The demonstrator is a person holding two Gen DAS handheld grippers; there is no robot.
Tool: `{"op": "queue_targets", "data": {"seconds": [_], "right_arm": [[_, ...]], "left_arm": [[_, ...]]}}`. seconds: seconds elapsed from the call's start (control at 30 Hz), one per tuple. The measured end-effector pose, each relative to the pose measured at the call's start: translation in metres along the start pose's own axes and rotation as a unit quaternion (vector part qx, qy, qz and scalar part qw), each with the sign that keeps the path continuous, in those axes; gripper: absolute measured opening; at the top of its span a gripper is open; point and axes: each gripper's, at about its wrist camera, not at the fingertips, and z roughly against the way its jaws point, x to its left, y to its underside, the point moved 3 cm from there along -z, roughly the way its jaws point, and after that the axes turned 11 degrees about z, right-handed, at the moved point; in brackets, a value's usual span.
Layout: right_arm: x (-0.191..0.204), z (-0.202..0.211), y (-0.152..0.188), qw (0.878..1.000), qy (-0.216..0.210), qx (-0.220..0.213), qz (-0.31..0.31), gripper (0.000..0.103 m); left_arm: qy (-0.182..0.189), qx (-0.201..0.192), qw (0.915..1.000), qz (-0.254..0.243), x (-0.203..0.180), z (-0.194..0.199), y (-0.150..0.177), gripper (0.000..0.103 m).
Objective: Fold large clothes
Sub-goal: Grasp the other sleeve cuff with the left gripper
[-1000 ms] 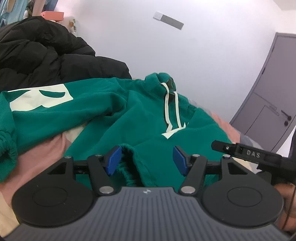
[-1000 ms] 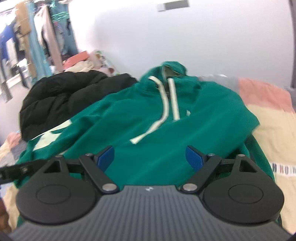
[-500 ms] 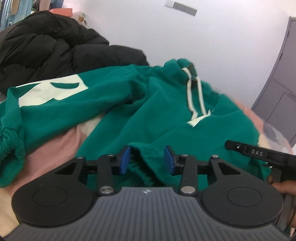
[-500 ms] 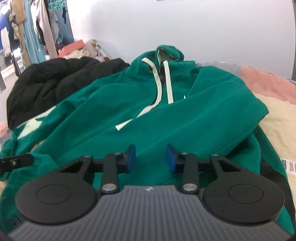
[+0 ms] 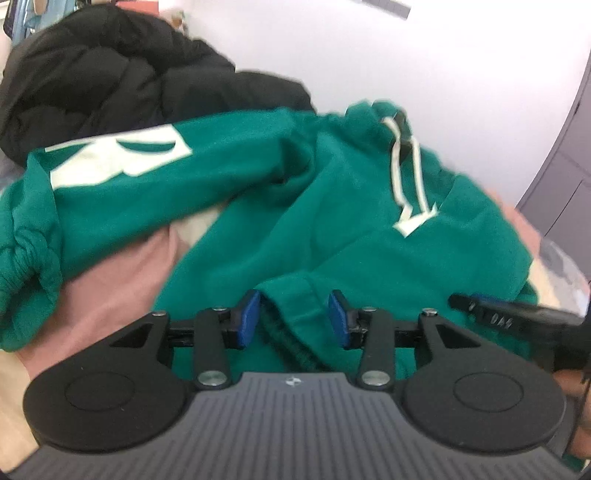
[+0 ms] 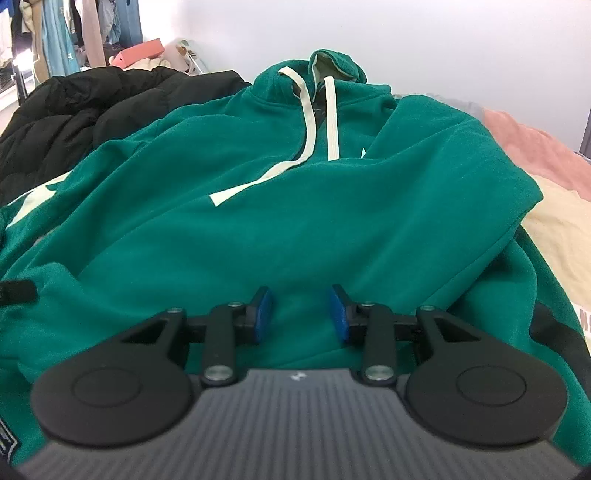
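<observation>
Green hoodie lies lengthwise, hood apparently toward the wall.

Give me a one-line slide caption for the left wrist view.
Left gripper open around the green hoodie hem, black puffer jacket behind.

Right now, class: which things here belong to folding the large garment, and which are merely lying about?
Job:
green hoodie
left gripper
right gripper

Lying about:
black puffer jacket
hanging clothes
pink box
grey door
</observation>
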Motion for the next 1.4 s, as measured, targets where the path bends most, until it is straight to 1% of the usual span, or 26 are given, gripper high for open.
{"op": "queue_targets", "data": {"seconds": [0.07, 0.13, 0.23, 0.3, 0.47, 0.57, 0.7, 0.83, 0.9, 0.97, 1.0, 1.03, 1.07, 1.1, 1.13, 1.17, 1.2, 1.27, 1.3, 1.37, 1.4], "right_arm": [[-0.001, 0.005, 0.001, 1.0, -0.002, -0.001, -0.005, 0.037], [-0.003, 0.009, 0.002, 1.0, -0.003, -0.001, -0.011, 0.037], [-0.001, 0.014, 0.003, 1.0, -0.002, -0.004, -0.013, 0.037], [-0.001, 0.017, 0.004, 1.0, 0.0, -0.006, -0.011, 0.037], [-0.003, 0.02, 0.005, 1.0, 0.004, -0.009, -0.016, 0.037], [-0.003, 0.02, 0.004, 1.0, 0.007, -0.008, -0.016, 0.037], [0.002, 0.019, 0.003, 1.0, 0.016, -0.006, -0.007, 0.037], [0.004, 0.017, 0.004, 1.0, 0.019, -0.007, 0.003, 0.038], [0.005, 0.018, 0.006, 1.0, 0.018, -0.009, 0.008, 0.038], [0.005, 0.018, 0.006, 1.0, 0.018, -0.01, 0.013, 0.038], [0.005, 0.017, 0.006, 1.0, 0.018, -0.009, 0.013, 0.038], [0.005, 0.017, 0.005, 1.0, 0.018, -0.009, 0.014, 0.038], [0.005, 0.017, 0.005, 1.0, 0.019, -0.009, 0.014, 0.038], [0.006, 0.016, 0.004, 1.0, 0.02, -0.009, 0.016, 0.038], [0.008, 0.015, 0.004, 1.0, 0.02, -0.009, 0.02, 0.038], [0.009, 0.013, 0.003, 1.0, 0.019, -0.009, 0.023, 0.038], [0.011, 0.011, 0.002, 1.0, 0.018, -0.008, 0.025, 0.038], [0.016, 0.007, -0.001, 0.999, 0.016, -0.005, 0.031, 0.04], [0.018, 0.006, -0.002, 0.999, 0.016, -0.005, 0.036, 0.04], [0.02, 0.003, -0.003, 0.999, 0.018, -0.004, 0.045, 0.041], [0.02, 0.002, -0.003, 0.999, 0.018, -0.003, 0.044, 0.041]], "left_arm": [[0.009, -0.009, 0.9999, 0.003, -0.001, 0.009, -0.003, 0.051], [0.014, -0.021, 0.9997, 0.004, -0.002, 0.018, -0.007, 0.057], [0.006, -0.04, 0.9992, -0.003, -0.001, 0.029, -0.013, 0.061], [0.01, -0.044, 0.999, -0.007, 0.002, 0.034, -0.019, 0.062], [-0.004, -0.063, 0.998, -0.009, 0.024, 0.048, -0.041, 0.065], [-0.032, -0.067, 0.9972, -0.007, 0.045, 0.051, -0.054, 0.065], [-0.069, -0.075, 0.9946, -0.015, 0.068, 0.053, -0.072, 0.066], [-0.074, -0.073, 0.9945, 0.009, 0.101, 0.05, -0.091, 0.07], [-0.088, -0.068, 0.9936, 0.017, 0.118, 0.046, -0.098, 0.07], [-0.106, -0.065, 0.9922, 0.017, 0.135, 0.042, -0.1, 0.073], [-0.107, -0.062, 0.9923, 0.012, 0.142, 0.04, -0.1, 0.078], [-0.106, -0.061, 0.9925, 0.004, 0.149, 0.039, -0.099, 0.08], [-0.112, -0.062, 0.9918, 0.009, 0.156, 0.041, -0.097, 0.08], [-0.116, -0.064, 0.9908, 0.03, 0.163, 0.044, -0.096, 0.081], [-0.104, -0.065, 0.9911, 0.051, 0.166, 0.048, -0.094, 0.082], [-0.086, -0.067, 0.9923, 0.059, 0.165, 0.051, -0.092, 0.083], [-0.075, -0.071, 0.9931, 0.056, 0.162, 0.053, -0.091, 0.084], [-0.087, -0.073, 0.9928, 0.036, 0.152, 0.05, -0.09, 0.086], [-0.092, -0.068, 0.9932, 0.024, 0.147, 0.046, -0.088, 0.086], [-0.093, -0.049, 0.9944, 0.006, 0.142, 0.036, -0.083, 0.086], [-0.102, -0.038, 0.994, -0.003, 0.142, 0.03, -0.081, 0.086]]}}
